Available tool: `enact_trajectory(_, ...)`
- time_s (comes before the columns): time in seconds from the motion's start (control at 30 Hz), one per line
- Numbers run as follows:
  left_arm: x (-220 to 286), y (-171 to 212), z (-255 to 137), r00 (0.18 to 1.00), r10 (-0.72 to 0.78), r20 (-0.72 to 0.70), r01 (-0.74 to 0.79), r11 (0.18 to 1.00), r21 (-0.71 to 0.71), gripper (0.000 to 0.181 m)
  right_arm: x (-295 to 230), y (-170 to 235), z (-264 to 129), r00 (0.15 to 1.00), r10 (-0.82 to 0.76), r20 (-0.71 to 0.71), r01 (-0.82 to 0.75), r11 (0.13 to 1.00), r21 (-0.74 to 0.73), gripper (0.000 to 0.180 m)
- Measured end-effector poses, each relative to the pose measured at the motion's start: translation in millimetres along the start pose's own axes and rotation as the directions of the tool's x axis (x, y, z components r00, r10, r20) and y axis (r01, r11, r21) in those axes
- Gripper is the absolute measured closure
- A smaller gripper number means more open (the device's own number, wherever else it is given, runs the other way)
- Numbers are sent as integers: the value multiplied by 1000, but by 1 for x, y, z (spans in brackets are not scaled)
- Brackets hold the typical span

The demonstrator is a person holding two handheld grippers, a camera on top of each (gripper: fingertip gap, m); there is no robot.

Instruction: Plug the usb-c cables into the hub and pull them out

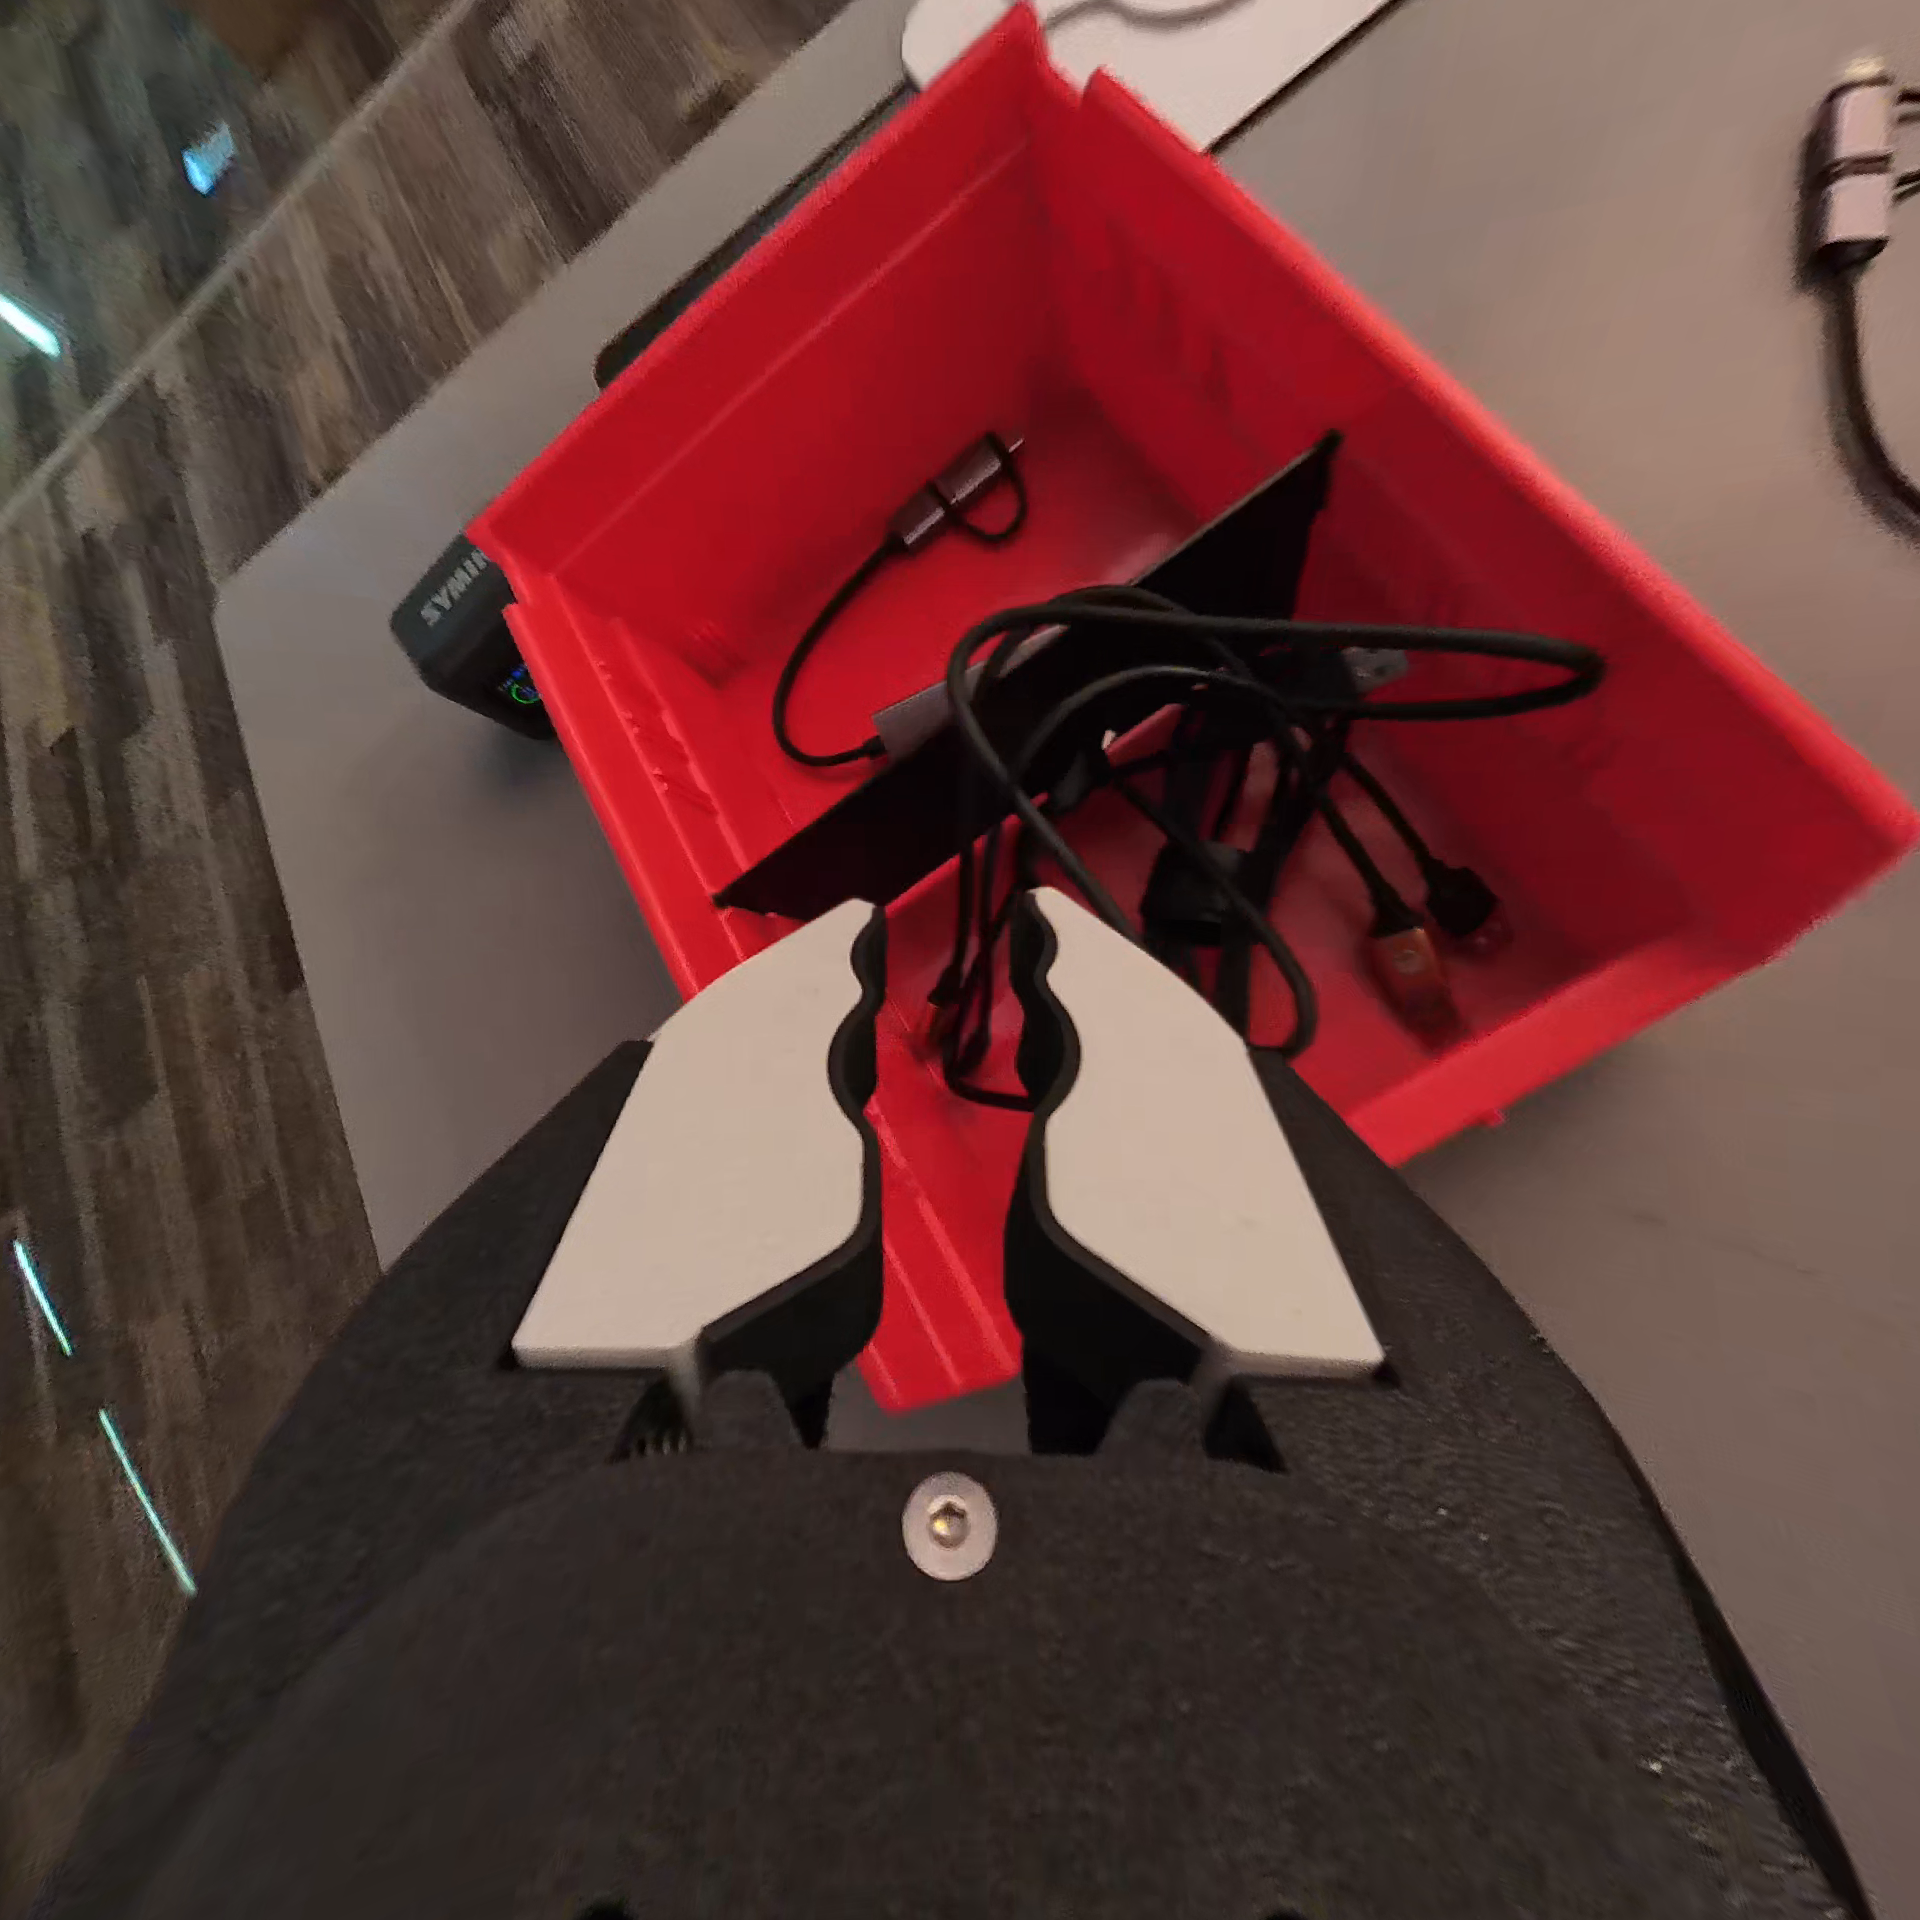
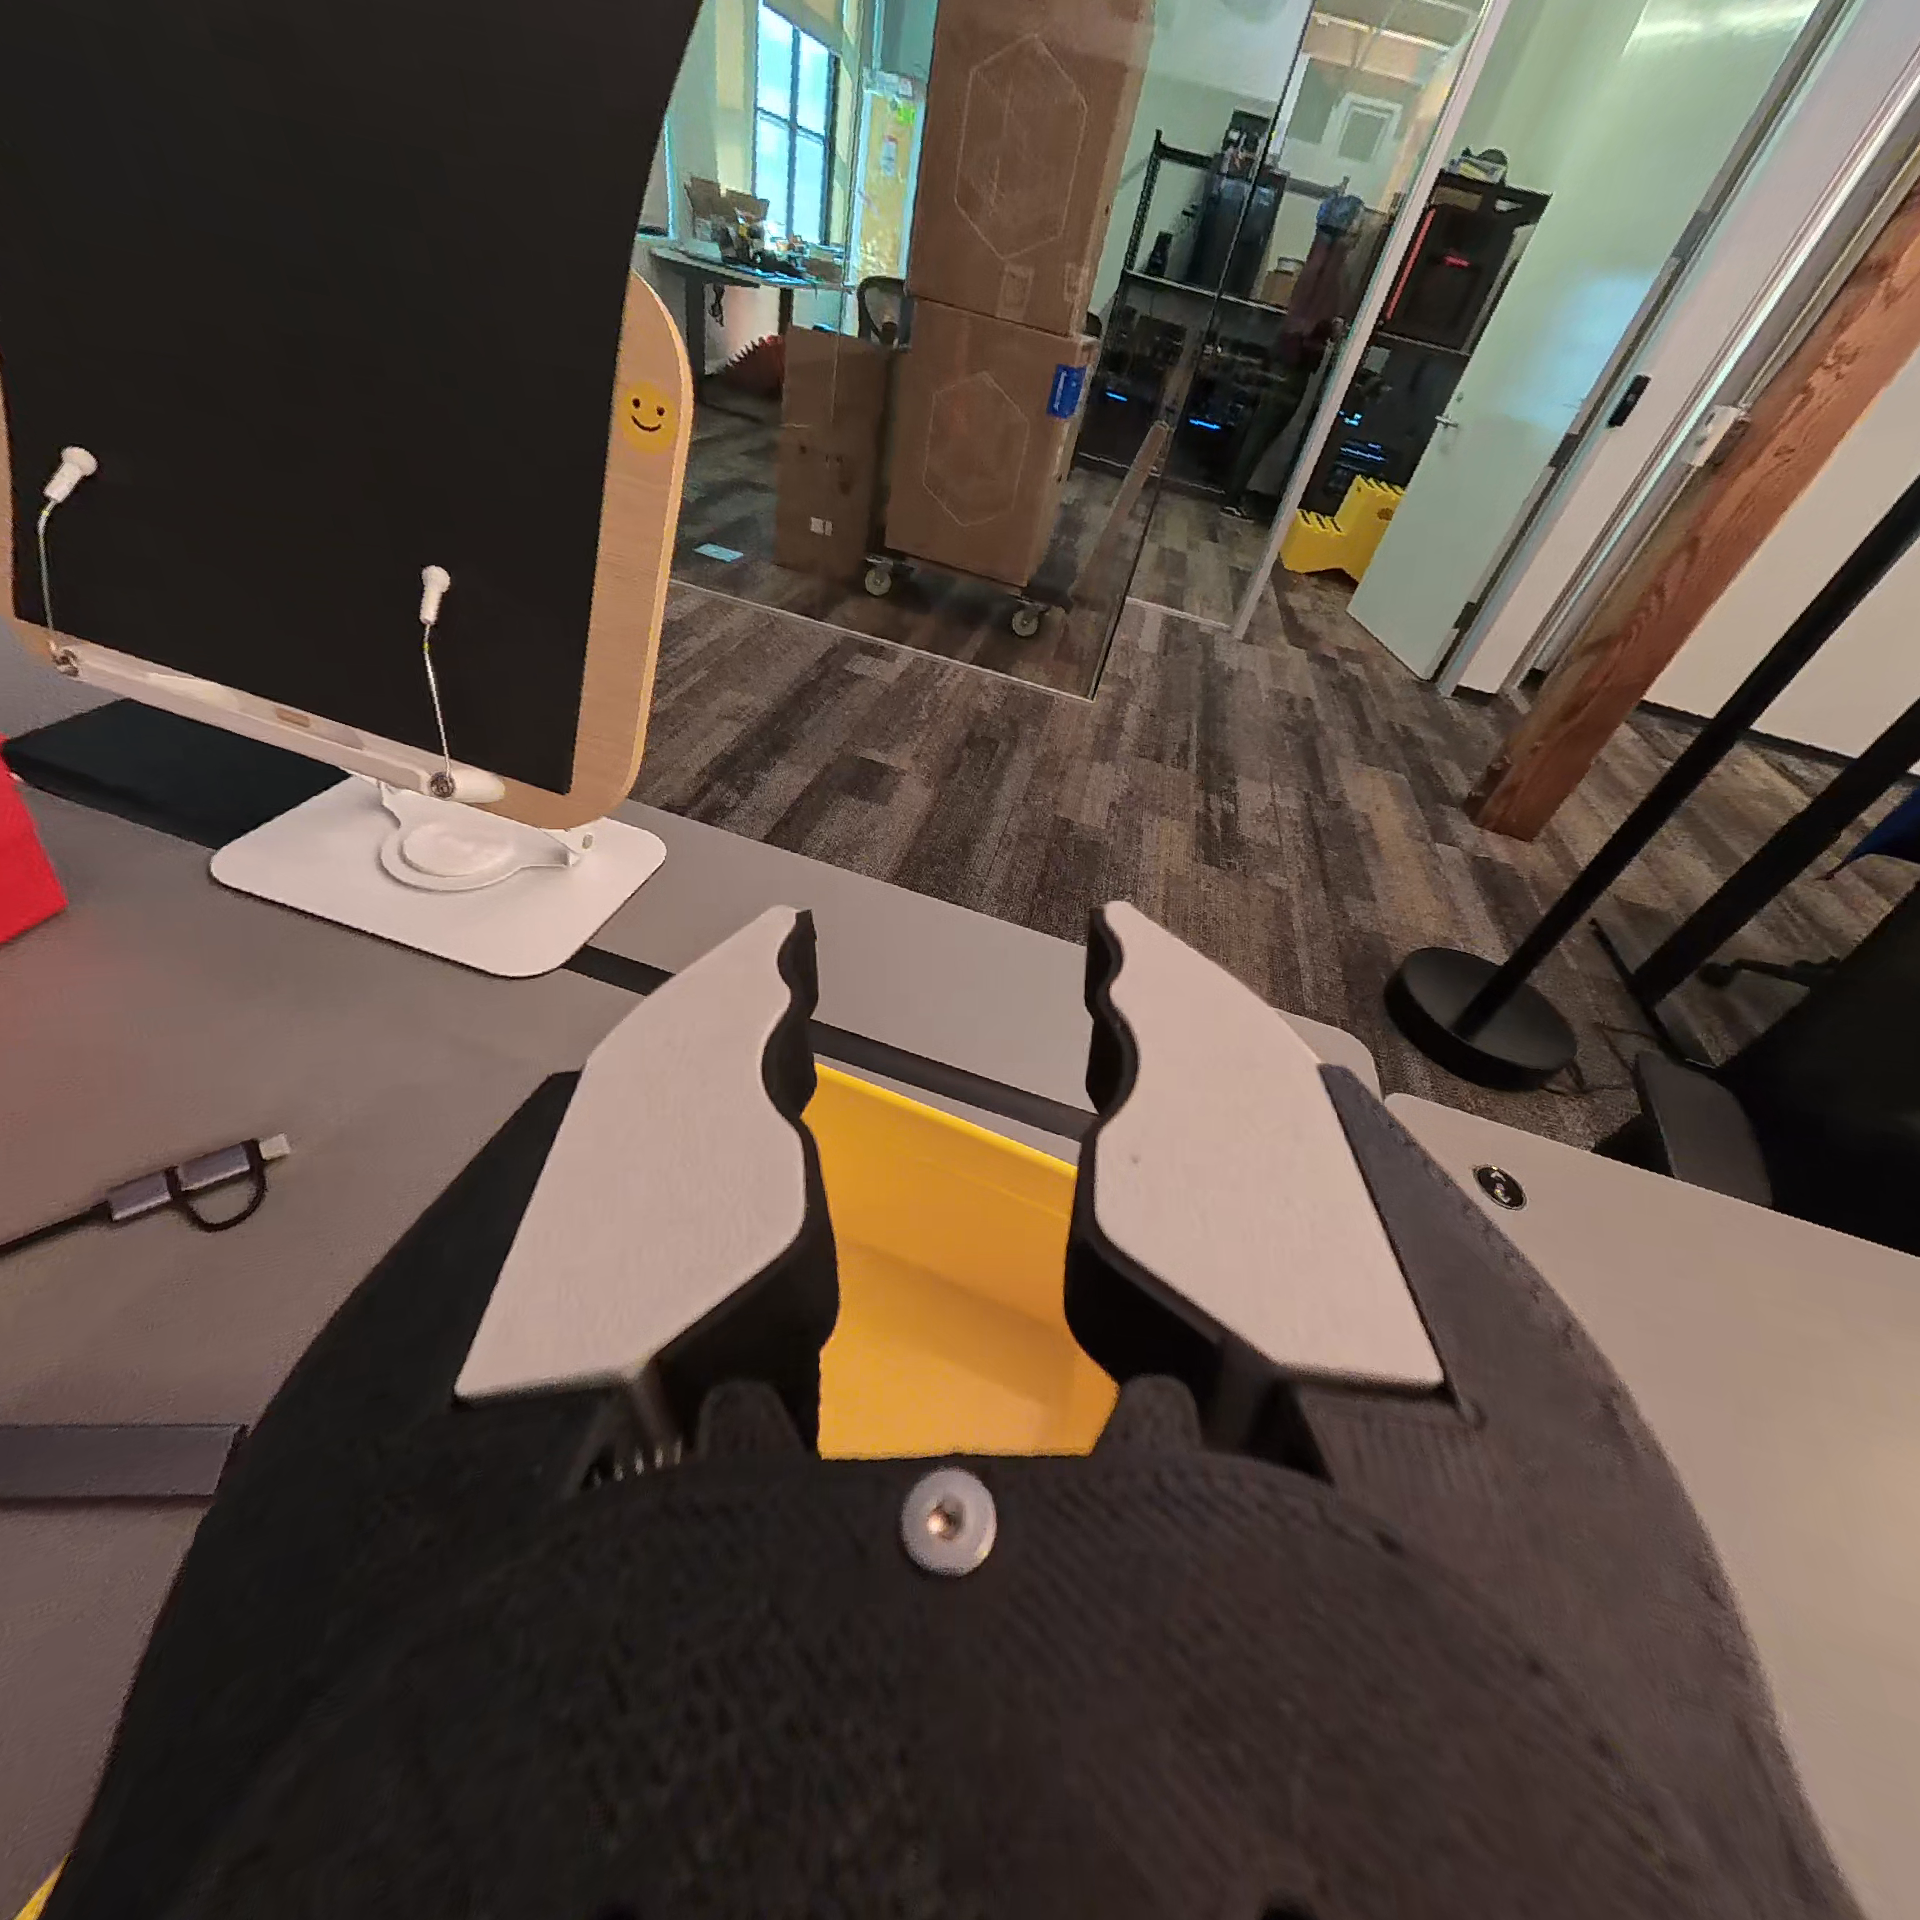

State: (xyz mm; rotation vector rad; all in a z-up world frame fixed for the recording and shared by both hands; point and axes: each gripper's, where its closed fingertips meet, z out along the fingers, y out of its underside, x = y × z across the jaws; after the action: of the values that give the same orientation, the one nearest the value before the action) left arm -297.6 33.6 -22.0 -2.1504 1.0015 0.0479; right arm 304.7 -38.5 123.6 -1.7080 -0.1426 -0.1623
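A red bin [image 1: 1195, 343] with a black divider [image 1: 1226, 561] stands on the grey table. A slim grey hub [image 1: 920, 712] lies across the divider, partly under a tangle of black cables [image 1: 1247, 665]. A short cable with a grey adapter [image 1: 961, 514] lies in the far compartment. My left gripper [image 1: 951, 920] is open and empty, above the near compartment's edge, with cable loops below its tips. My right gripper [image 2: 951, 925] is open and empty over a yellow bin [image 2: 935, 1247]. Another cable with a grey adapter [image 2: 197, 1190] lies on the table; it also shows in the left wrist view [image 1: 1849, 197].
A dark panel on a white base plate [image 2: 436, 894] stands at the table's back. A small black device [image 1: 468, 644] sits against the red bin's far side. The table's edge runs behind the yellow bin, with a black post base [image 2: 1486, 1018] on the floor beyond. The gap from one gripper's tips to the other's is roughly 60 cm. The slim grey hub [image 1: 920, 712] lies around 15 cm away from my left fingertips.
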Motion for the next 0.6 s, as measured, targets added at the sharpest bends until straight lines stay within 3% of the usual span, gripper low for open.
enact_trajectory(0.17,-2,-11,37,973,-74,-217,56,995,-88,152,9,1,-3,999,35,0,-35,999,13,129)
enact_trajectory(0.37,6,-27,57,925,-150,-349,89,979,-185,150,20,7,-5,998,67,-9,-68,998,-3,129)
enact_trajectory(0.6,10,-16,44,947,17,-320,-83,977,-197,147,25,11,-4,997,74,-10,-74,997,-15,129)
